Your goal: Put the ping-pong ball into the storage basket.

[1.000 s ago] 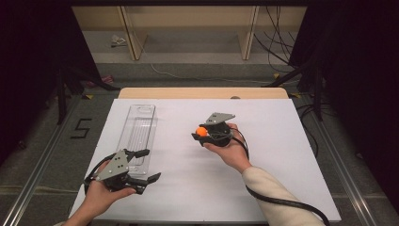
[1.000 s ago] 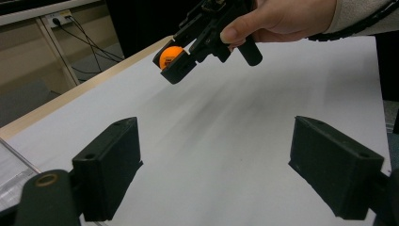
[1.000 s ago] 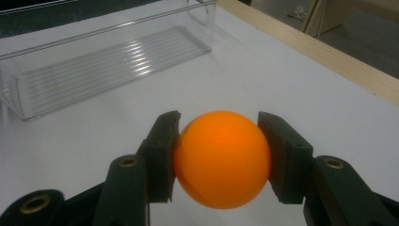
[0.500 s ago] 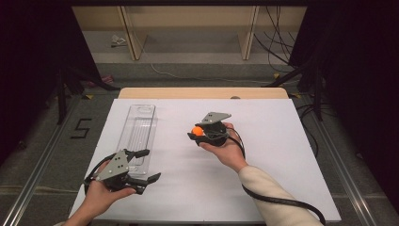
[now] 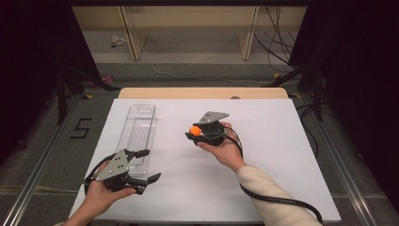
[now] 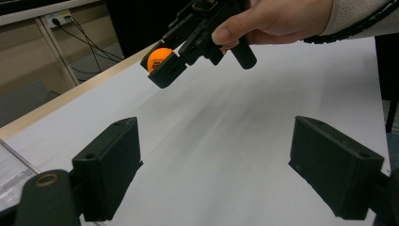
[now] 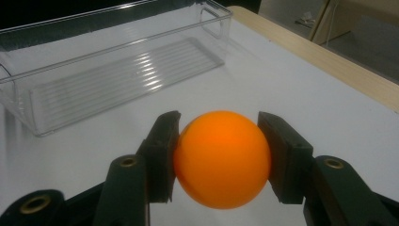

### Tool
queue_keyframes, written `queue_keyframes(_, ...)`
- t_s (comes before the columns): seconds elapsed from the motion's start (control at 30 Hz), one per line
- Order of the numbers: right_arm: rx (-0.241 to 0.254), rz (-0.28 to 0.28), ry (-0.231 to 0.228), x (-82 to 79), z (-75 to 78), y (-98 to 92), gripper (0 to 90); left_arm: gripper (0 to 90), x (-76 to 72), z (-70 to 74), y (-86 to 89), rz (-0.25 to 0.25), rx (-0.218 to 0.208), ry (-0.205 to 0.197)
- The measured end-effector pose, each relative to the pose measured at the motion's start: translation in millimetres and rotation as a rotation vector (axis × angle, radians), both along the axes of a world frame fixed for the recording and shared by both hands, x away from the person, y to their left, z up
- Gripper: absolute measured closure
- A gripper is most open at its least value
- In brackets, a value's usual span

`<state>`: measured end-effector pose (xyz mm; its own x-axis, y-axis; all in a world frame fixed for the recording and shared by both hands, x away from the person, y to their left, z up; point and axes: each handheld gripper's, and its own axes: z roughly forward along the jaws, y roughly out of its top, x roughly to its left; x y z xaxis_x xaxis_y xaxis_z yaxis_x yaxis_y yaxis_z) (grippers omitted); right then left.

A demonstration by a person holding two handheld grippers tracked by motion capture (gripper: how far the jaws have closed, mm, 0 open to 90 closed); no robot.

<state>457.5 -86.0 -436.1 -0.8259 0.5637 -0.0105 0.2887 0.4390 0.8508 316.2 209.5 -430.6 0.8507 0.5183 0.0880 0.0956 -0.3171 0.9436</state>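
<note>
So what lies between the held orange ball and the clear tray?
Bare white table between orange ball and clear tray, in the right gripper view.

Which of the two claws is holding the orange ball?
The right claw, lifted over the table's middle, shut on the orange ball. The left claw stands open, nothing between its jaws.

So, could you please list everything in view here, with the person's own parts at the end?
ball: one, orange, clamped between the right gripper's jaws above the table
tray: one, clear plastic, long and empty, on the table's left part
table: one, white top with a wooden far edge
shelf frame: one, pale wood, on the floor beyond the table
right gripper: one, black, shut on the ball, mid table
left gripper: one, black, jaws open, beside the tray's near end
hands: two, each holding a gripper
</note>
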Motion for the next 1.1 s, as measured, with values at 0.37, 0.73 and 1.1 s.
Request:
queue_keyframes(0.37, 0.002, 0.017, 0.001, 0.0, -0.4, 8.7, 51.6, 16.4, 0.0, 0.0, 0.1, -0.002, 0.000, 0.001)
queue_keyframes(0.73, 0.006, 0.027, 0.004, -0.2, 0.6, 15.0, 51.6, 16.4, -0.1, 0.0, 0.1, -0.001, 0.000, 0.001)
queue_keyframes(1.1, 0.015, 0.038, 0.001, 0.2, 3.4, 23.3, 51.6, 16.4, -0.1, -0.2, 0.1, -0.002, 0.000, 0.001)
